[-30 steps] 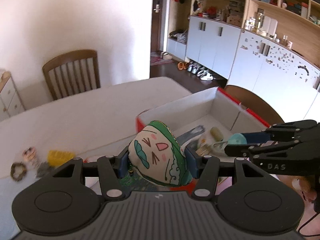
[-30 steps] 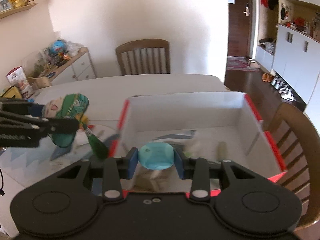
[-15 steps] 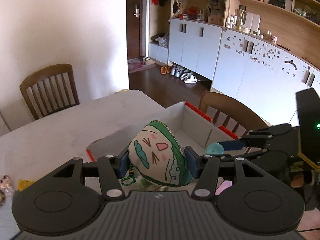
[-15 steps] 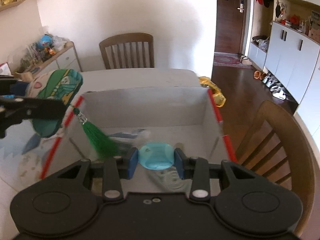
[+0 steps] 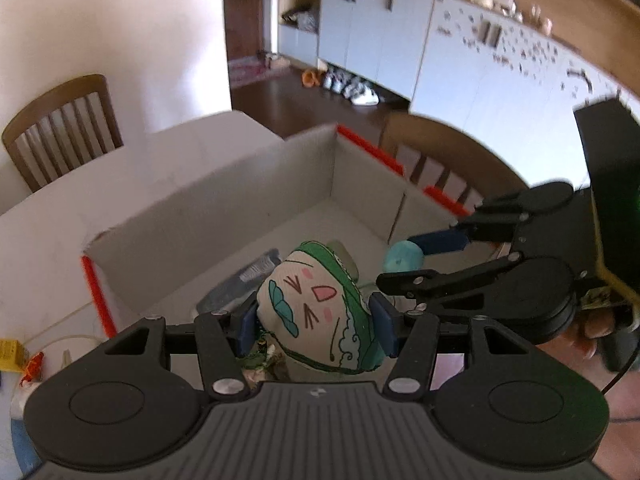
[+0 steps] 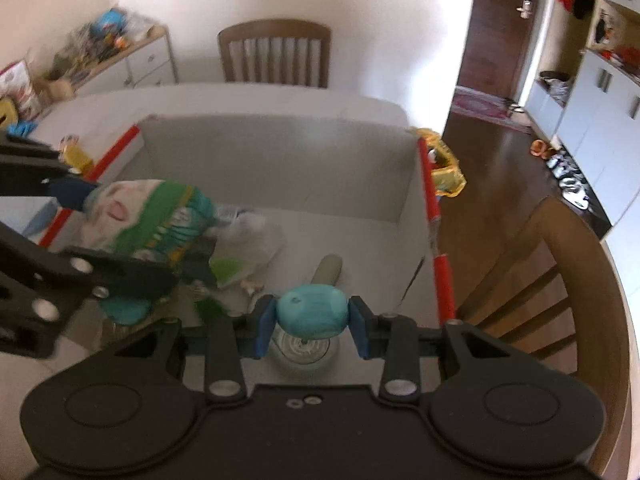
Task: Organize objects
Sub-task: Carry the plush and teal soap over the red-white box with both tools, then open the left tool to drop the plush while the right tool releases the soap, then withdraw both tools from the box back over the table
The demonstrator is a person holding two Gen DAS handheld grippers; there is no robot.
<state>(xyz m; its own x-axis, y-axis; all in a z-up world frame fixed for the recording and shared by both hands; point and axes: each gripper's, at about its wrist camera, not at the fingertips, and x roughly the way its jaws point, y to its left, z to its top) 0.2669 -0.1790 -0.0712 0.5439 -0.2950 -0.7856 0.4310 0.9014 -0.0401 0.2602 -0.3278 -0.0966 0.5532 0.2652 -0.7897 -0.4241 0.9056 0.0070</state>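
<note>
Left wrist view: my left tongs (image 5: 316, 320) pinch the cat-face pouch (image 5: 318, 312) above the open white box (image 5: 224, 216) on the table (image 5: 132, 176).

Right wrist view: my right tongs (image 6: 312, 326) pinch a teal oval object (image 6: 312, 314) over the box interior, beside the pouch.

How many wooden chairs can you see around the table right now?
2: one chair at the table's far side against the wall, another chair just right of the box. Others may be out of view.

Bright daylight, perhaps from right; motion blur, fisheye-warped edges.
</note>
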